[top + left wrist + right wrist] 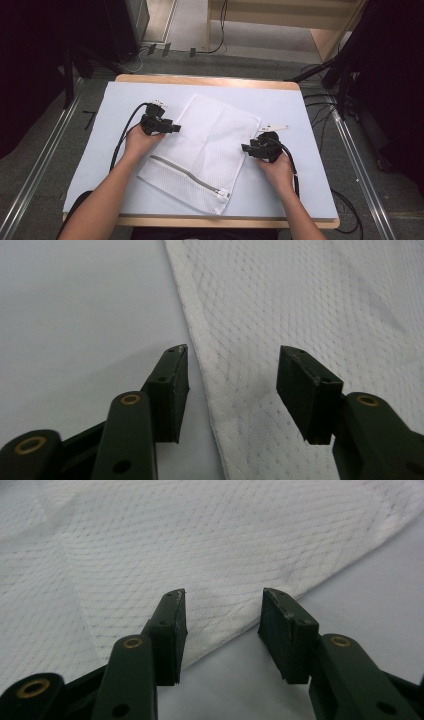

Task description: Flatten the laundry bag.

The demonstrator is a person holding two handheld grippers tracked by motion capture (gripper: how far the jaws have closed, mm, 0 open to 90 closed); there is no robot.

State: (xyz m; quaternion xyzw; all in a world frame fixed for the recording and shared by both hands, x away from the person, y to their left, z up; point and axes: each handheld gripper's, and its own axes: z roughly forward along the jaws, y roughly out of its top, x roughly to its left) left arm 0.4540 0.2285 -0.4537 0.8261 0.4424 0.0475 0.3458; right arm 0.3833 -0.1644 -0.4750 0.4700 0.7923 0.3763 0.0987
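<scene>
Mesh, thin and white: the bag (202, 152) lies flat in the middle of the frame in the high view, on the pale mat (305, 195) that covers the table (200, 80). I judge it very light and quite limp, so it will sag and fold as soon as one side leaves the mat, and a single grip would let the rest trail. The weave looks grippy enough for the pads, but the open mesh could snag, so a pinch on a seamed edge seems safer than one in the loose middle. The zipper (190, 175) along the lower end is the only stiffer part.

The bag's long axis runs on a diagonal, from the lower middle of the frame up toward the upper right. The zipper end points down toward the person, and the plain end points away. A few creases cross the cloth.

The left gripper (172, 127) sits at the bag's left long edge. In the left gripper view its jaws stand well apart, with that edge (200, 370) running up between them and nothing pinched. The right gripper (246, 148) sits at the opposite long edge, at the right of the bag. In the right gripper view its jaws are also parted, a little less widely, and the edge (235, 630) passes between them, untouched. Taking both long edges at once, about halfway along, looks like the steady way to lift or fold it.
</scene>
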